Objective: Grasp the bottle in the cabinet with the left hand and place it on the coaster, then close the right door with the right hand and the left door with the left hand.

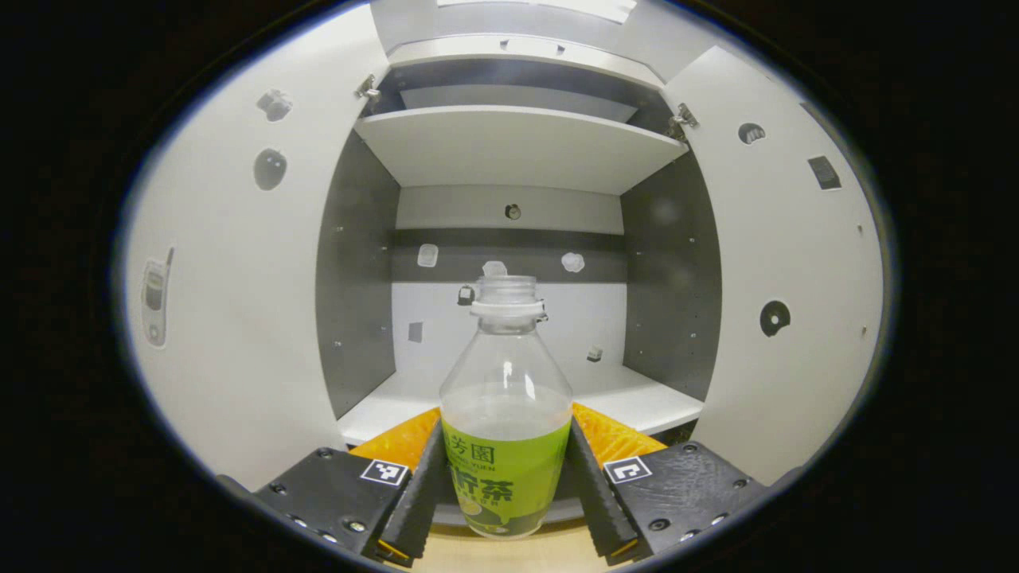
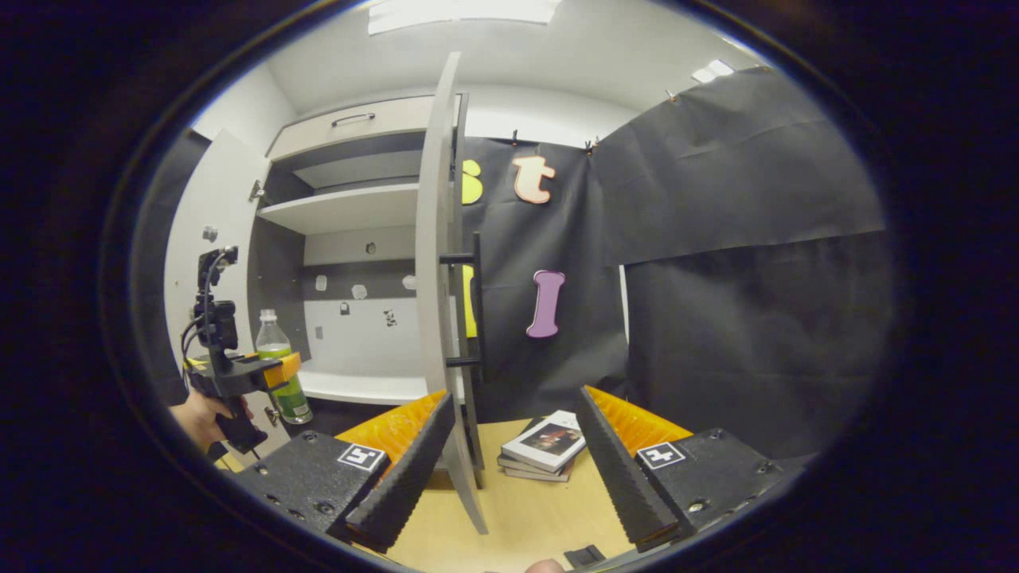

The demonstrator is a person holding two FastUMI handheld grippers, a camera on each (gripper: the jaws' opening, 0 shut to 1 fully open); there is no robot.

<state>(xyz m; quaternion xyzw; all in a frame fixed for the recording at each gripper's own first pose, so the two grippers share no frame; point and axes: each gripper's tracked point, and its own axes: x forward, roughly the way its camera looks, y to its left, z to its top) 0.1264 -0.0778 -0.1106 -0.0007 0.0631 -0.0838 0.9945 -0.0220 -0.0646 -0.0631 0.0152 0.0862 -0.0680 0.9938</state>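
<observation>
A clear bottle (image 1: 505,374) with a green label and no cap stands upright between my left gripper's (image 1: 505,426) fingers, which press on its labelled sides. It is held just in front of the open cabinet's lower shelf (image 1: 637,398). The right gripper view has the same bottle (image 2: 279,350) in the left gripper (image 2: 271,372), held by a hand (image 2: 199,418) outside the cabinet. My right gripper (image 2: 513,485) is open, and the right door's (image 2: 434,278) edge stands between its fingers, close to the left finger (image 2: 398,477).
Both cabinet doors stand wide open: the left door (image 1: 231,318) and the right door (image 1: 788,318). An upper shelf (image 1: 509,143) spans the cabinet. The right door bears a dark bar handle (image 2: 476,302). A stack of books (image 2: 545,446) lies on the wooden table (image 2: 517,501).
</observation>
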